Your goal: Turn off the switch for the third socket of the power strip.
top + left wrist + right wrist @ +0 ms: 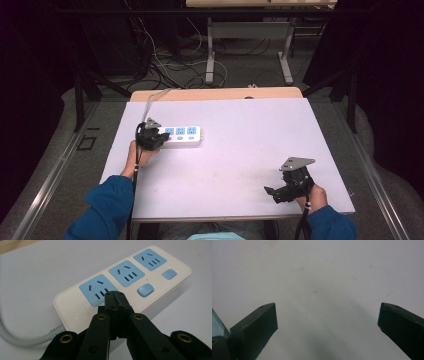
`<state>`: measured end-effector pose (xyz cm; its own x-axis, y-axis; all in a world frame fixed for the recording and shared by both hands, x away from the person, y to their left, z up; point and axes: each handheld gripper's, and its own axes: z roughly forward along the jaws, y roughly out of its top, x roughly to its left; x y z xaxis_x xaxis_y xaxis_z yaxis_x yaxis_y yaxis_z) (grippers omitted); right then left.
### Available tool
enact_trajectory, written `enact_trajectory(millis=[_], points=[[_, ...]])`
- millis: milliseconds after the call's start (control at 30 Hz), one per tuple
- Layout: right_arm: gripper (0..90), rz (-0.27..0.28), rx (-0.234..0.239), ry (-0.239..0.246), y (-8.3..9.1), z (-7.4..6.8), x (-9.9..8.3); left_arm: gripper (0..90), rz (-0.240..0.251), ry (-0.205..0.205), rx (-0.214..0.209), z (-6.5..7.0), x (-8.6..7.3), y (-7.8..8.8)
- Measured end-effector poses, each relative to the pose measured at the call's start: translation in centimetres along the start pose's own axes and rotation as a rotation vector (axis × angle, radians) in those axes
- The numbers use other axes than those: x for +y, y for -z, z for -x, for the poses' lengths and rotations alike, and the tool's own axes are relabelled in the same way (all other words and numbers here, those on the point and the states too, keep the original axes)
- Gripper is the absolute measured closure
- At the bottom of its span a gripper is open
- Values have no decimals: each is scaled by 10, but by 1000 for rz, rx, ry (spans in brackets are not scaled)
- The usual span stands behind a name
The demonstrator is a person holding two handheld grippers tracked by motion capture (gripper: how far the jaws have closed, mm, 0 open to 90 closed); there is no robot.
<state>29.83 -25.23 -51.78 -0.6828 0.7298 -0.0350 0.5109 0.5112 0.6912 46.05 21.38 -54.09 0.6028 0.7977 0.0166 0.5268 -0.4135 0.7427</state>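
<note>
A white power strip (182, 135) with three blue sockets lies on the left part of the white table (235, 150). In the left gripper view the power strip (125, 280) shows two blue switches, and its grey cord leaves at the lower left. My left gripper (115, 295) is shut, its joined tips over the strip's near socket, nothing between them. From above, the left gripper (159, 137) sits at the strip's left end. My right gripper (270, 192) rests near the front right edge, jaws wide open over bare tabletop; the right gripper (327, 315) holds nothing.
The strip's cord (152, 102) runs off the table's far edge. A wooden board edge (215, 94) shows behind the white top. Cables and table legs (210, 50) lie on the floor beyond.
</note>
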Motion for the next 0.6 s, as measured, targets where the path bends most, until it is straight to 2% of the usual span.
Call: enact_trajectory(millis=[600], points=[[19,8,-4,5,0,0,0,900,-1,-5,3,0,0,0]])
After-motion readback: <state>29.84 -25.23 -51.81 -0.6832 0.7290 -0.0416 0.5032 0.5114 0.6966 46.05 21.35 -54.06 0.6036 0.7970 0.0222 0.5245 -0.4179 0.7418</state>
